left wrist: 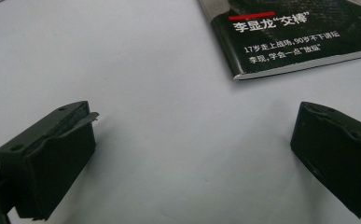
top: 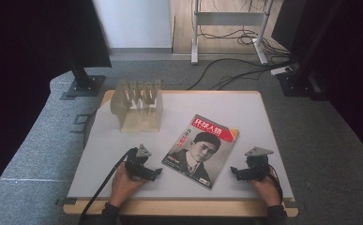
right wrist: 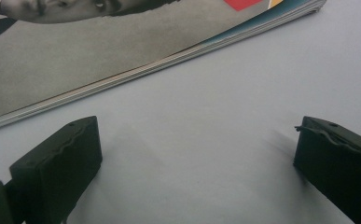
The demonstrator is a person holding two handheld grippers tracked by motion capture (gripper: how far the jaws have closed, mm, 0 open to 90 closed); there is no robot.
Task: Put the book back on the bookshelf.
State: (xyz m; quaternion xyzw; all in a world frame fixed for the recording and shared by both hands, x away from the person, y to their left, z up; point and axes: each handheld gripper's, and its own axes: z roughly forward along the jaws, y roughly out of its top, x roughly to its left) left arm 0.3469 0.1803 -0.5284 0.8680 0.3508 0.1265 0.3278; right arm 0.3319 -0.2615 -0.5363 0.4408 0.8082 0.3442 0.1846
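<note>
Two corners of the magazine (top: 201, 151) are cut off by the frame edges in the gripper views: the left gripper view shows its dark lower corner (left wrist: 290, 39) with small white print, and the right gripper view shows its stacked page edge (right wrist: 136, 56), with the cover portrait cropped at the top. The small cover text is hard to read from the high view. The magazine lies flat and slightly turned on the table (top: 245, 112), between the two grippers and touching neither. The left gripper (top: 156, 172) rests low on the table just left of the magazine, pointing toward it, with jaws wide apart and nothing between them. The right gripper (top: 234, 171) sits just right of the magazine, pointing at its edge, also wide and holding nothing. Both hands come from the near edge. A pale rack (top: 138, 105) with upright slots stands at the far left of the white tabletop. Grey carpet, cables and dark stands surround the table.
</note>
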